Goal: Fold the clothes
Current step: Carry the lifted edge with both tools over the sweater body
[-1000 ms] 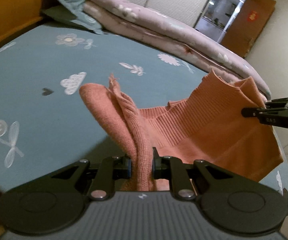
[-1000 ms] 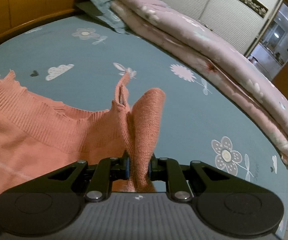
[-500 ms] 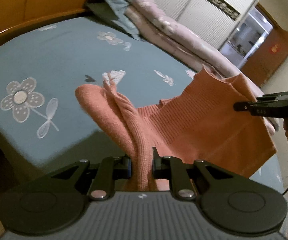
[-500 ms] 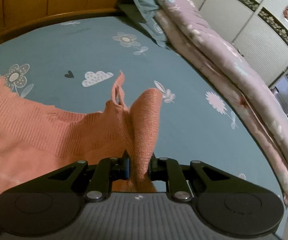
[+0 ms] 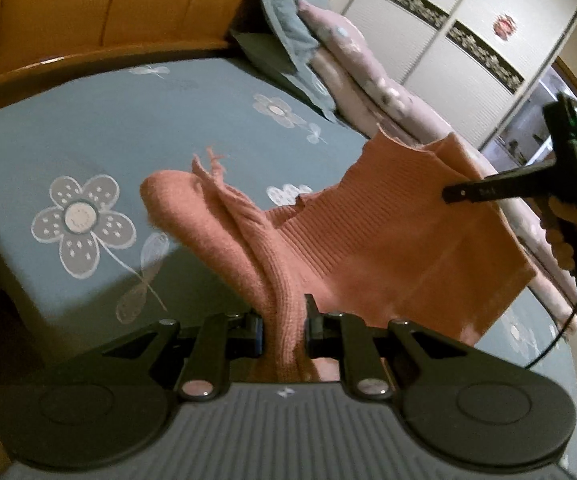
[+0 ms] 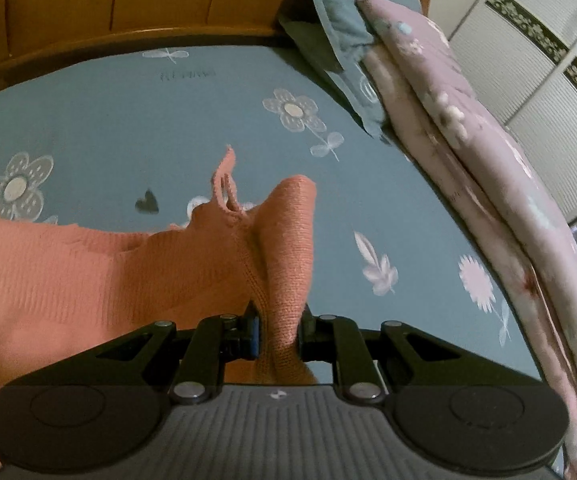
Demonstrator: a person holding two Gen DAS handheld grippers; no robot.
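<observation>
An orange knit sweater [image 5: 372,240] hangs stretched in the air above the bed, held at two corners. My left gripper [image 5: 284,330] is shut on one bunched corner of it. My right gripper [image 6: 278,334] is shut on the other bunched corner [image 6: 284,264]; it also shows in the left wrist view [image 5: 488,190] at the right, with the hand behind it. The sweater's ribbed edge [image 6: 28,248] runs off to the left in the right wrist view. Its lower part is hidden under both grippers.
The bed has a blue sheet with white flowers [image 5: 128,128]. A folded pink quilt [image 6: 488,168] and a blue pillow [image 6: 340,12] lie along the far side. A wooden headboard [image 5: 88,12] stands behind. A white wardrobe [image 5: 460,44] is at the back right.
Both grippers have drawn back and up toward the foot of the bed with the sweater held between them; more of the headboard and sheet shows. Both grips stay shut.
</observation>
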